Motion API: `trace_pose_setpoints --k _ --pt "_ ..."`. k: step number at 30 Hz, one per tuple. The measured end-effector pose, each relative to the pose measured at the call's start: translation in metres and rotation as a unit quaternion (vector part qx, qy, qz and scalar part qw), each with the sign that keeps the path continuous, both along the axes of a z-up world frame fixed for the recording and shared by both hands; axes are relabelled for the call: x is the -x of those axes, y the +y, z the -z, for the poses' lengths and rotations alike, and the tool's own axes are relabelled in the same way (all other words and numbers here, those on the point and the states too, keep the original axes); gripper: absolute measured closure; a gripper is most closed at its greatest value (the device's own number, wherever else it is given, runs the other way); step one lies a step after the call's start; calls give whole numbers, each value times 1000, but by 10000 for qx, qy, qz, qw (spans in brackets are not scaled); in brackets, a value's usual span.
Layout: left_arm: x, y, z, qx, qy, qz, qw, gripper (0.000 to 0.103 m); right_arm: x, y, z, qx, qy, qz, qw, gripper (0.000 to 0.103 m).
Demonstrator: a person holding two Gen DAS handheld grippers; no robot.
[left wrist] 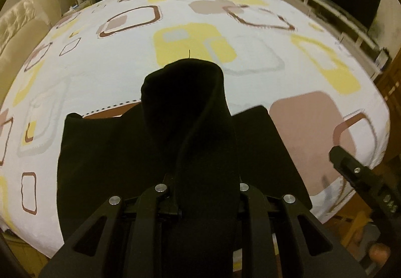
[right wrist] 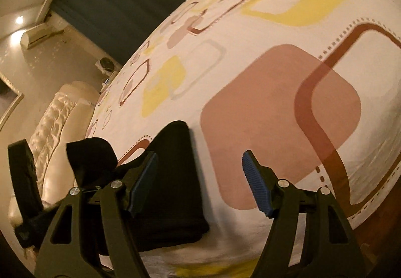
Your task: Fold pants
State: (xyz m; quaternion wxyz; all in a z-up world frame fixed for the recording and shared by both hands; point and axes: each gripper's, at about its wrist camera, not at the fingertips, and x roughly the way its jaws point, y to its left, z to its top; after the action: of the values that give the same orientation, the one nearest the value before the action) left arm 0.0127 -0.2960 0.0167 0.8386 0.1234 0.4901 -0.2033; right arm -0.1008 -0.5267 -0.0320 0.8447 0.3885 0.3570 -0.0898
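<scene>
1. The black pants [left wrist: 175,152] lie folded on the patterned bedsheet [left wrist: 250,57], one bunched end lifted.
2. The left gripper [left wrist: 204,187] pinches that bunched end, which hides what lies ahead of its fingers.
3. The right gripper [right wrist: 200,180] gapes empty, the pants beside its left finger.
4. A cream headboard [right wrist: 57,122] stands beyond.

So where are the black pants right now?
The black fabric pants lie near the patterned bedsheet's front edge, one bunched end clamped in the left hand-held gripper.

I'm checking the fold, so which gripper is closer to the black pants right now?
Left. The left gripper is shut on a fold of the black pants. The right gripper hangs open above their edge, gripping nothing.
</scene>
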Motion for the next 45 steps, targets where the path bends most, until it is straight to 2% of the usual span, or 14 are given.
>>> trace_pose_setpoints --k 10,26,29,32,35,38,39,42,45 --pt "17 -36 23 -643 -446 -7 9969 83 6 -12 17 -314 82 201 9993 34" --pt "26 -54 36 -1102 -791 -80 9907 82 9 -13 20 -335 116 233 9991 33" --pt "31 -61 40 -1230 -878 2 9885 74 10 -16 20 -341 113 266 9990 33" --pt "41 -68 41 -1342 -1139 209 9842 61 12 -19 20 -350 111 310 9988 33" --pt "51 -72 35 -1047 -1280 446 9852 48 14 -22 20 -355 110 365 9986 33" --pt "59 -72 23 -427 -1153 817 9890 31 18 -29 19 -351 97 460 9983 34" --pt "62 -71 17 -161 -1063 992 9892 30 20 -32 19 -358 87 514 9980 34" --pt "70 -66 4 216 -909 1237 9879 29 24 -39 18 -422 62 648 9970 34" --pt "69 -51 -8 614 -661 1228 9883 29 25 -43 19 -492 25 703 9963 34"
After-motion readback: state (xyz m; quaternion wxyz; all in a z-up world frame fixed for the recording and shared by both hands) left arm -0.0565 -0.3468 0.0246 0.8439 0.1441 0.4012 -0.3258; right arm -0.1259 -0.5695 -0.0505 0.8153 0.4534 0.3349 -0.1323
